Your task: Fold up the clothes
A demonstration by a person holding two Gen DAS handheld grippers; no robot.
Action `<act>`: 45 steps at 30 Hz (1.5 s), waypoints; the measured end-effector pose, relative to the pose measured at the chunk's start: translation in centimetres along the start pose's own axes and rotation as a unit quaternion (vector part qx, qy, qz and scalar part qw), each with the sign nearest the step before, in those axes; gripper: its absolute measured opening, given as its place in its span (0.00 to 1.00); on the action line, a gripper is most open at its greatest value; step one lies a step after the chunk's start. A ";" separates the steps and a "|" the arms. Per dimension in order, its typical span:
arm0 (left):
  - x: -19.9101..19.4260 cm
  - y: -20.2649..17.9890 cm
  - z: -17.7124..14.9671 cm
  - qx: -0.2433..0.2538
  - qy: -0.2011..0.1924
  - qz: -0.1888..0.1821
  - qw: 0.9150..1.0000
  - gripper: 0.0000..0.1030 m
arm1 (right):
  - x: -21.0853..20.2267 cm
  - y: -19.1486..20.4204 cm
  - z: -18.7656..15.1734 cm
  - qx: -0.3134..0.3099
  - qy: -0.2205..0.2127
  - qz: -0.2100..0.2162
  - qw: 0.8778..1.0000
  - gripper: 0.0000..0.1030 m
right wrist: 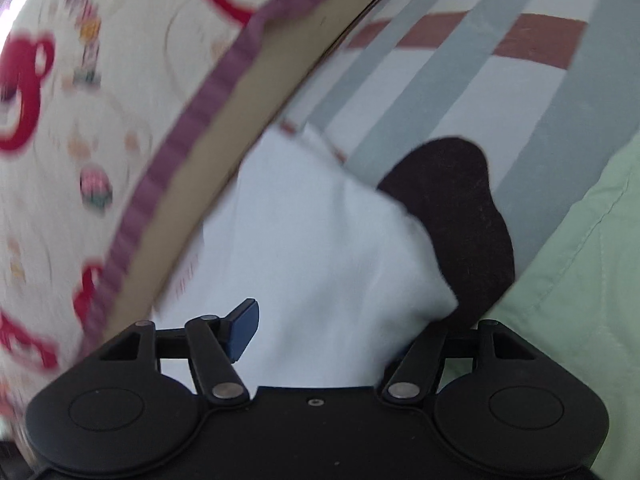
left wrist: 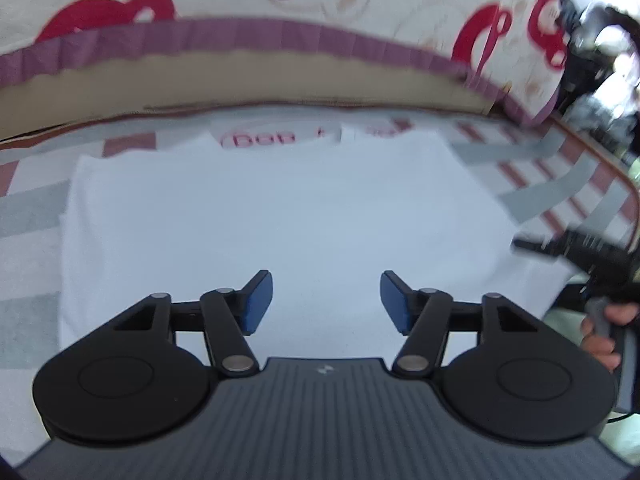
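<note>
A white garment (left wrist: pixel 280 216) lies folded flat on a striped bedsheet (left wrist: pixel 32 216), with a red print (left wrist: pixel 260 140) showing at its far edge. My left gripper (left wrist: pixel 326 304) hovers over its near part, jaws wide open and empty. The right gripper shows at the right edge of the left wrist view (left wrist: pixel 592 264), held by a hand. In the right wrist view the white garment (right wrist: pixel 312 248) fills the space between my right gripper's open jaws (right wrist: pixel 324 332); its right fingertip is hidden under the cloth. A black item (right wrist: pixel 452 208) lies partly under the garment's edge.
A cream quilt with red bear prints and a purple border (left wrist: pixel 280 36) lies beyond the garment, also at left in the right wrist view (right wrist: pixel 80 120). A pale green cloth (right wrist: pixel 580 280) lies at right. Dark clutter (left wrist: pixel 592 48) sits at the far right.
</note>
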State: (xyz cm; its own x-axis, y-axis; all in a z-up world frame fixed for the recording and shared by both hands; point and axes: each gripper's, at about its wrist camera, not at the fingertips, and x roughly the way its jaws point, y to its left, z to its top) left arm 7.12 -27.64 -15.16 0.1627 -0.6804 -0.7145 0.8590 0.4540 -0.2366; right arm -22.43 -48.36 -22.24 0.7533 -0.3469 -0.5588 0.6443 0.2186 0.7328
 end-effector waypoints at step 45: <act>-7.7 10.2 -8.7 -0.206 0.087 0.093 0.970 0.51 | 11.9 23.4 -14.9 -0.459 0.217 0.119 0.853 0.18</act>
State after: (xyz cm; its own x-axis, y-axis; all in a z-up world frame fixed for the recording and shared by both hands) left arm 10.47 -12.76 -17.77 0.1808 -0.4730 -0.8623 0.5496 0.7757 -0.3103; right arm 3.51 -33.76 -17.54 0.7268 0.1342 -0.6736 0.1484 0.9269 0.3448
